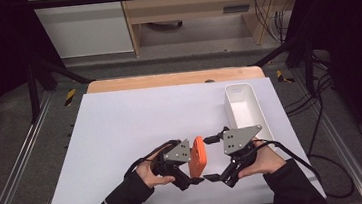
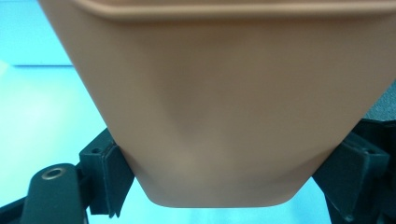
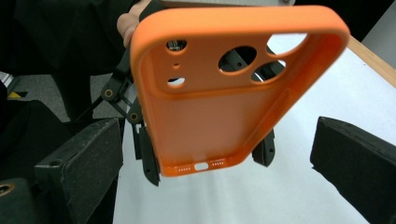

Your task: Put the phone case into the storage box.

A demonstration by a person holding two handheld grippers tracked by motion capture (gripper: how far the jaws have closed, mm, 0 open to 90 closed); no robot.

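An orange phone case (image 1: 197, 156) stands on edge above the white table sheet, between the two hands. My left gripper (image 1: 193, 161) is shut on it. In the left gripper view its black pads (image 2: 114, 173) press both side edges of the case (image 2: 233, 107), whose smooth back faces the camera. My right gripper (image 1: 209, 159) faces the case from the right, open and apart from it. In the right gripper view the hollow inside of the case (image 3: 210, 112) shows, with camera cut-outs at the top and port holes at the bottom, beyond my right gripper's (image 3: 217, 154) wide-apart fingers (image 3: 84, 158).
A long white bin (image 1: 242, 106) lies at the right of the white sheet (image 1: 121, 133), just behind the right hand. The sheet's front edge runs close under both forearms. A wooden table edge (image 1: 174, 78) borders the back, and cables trail at the right.
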